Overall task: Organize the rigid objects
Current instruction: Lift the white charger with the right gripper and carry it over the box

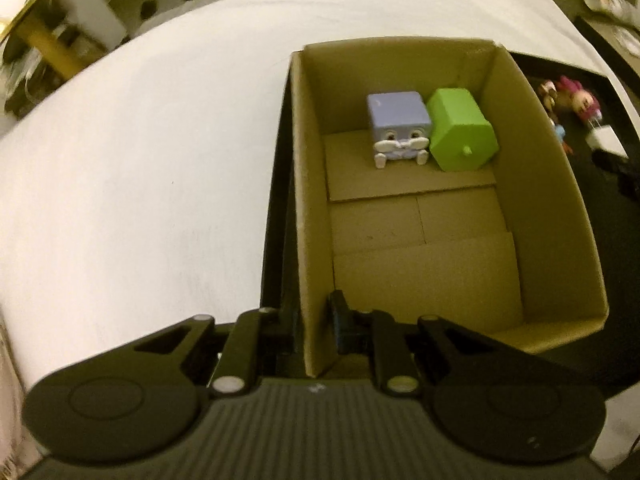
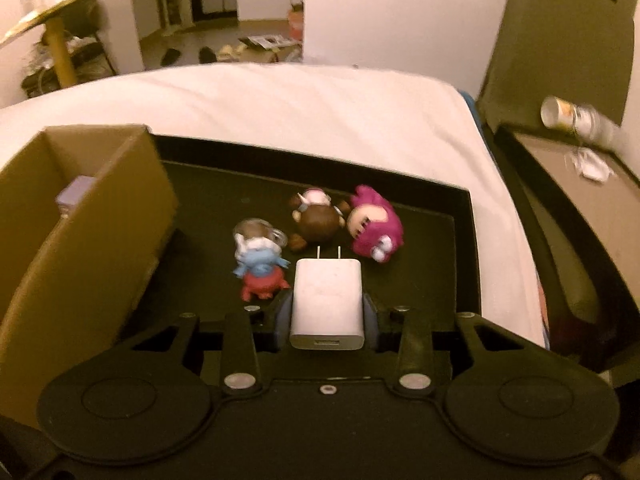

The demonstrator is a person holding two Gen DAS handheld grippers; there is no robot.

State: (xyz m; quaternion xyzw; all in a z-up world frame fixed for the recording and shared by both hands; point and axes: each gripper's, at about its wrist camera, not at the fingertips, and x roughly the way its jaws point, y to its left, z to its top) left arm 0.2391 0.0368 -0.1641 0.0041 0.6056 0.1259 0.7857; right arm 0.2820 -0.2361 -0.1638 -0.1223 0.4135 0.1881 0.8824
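Right gripper (image 2: 326,312) had its jaws clamped on the white charger (image 2: 326,300), pads pressing both long sides. The charger's long axis ran along the fingers, with the two prongs pointing far and the USB port facing near. It sat just near of the toy cluster on the black tray (image 2: 440,216). The prong tips came close to the brown figure (image 2: 318,220), but whether they touched was unclear.

The pink figure (image 2: 374,226) lay on its side to the far right of the charger. The blue and red figure (image 2: 260,268) was just left of it, beside the left finger. Open tray floor remained on the right, out to the raised right rim, and in a narrower strip on the left, up to the cardboard box (image 2: 100,216).

Left gripper (image 1: 316,328) was closed narrow on the box's left wall (image 1: 304,240), at its near end, with one finger inside and one outside. The box's long axis ran near to far, top open. The lilac cube toy (image 1: 398,130) and green hexagonal block (image 1: 462,134) stood side by side, touching, against the far wall. The near two thirds of the box floor was bare cardboard.

The box and tray sat on a white sheet (image 1: 140,180). The sheet was wide open to the left and beyond. A dark side table (image 2: 580,184) stood off the right edge.
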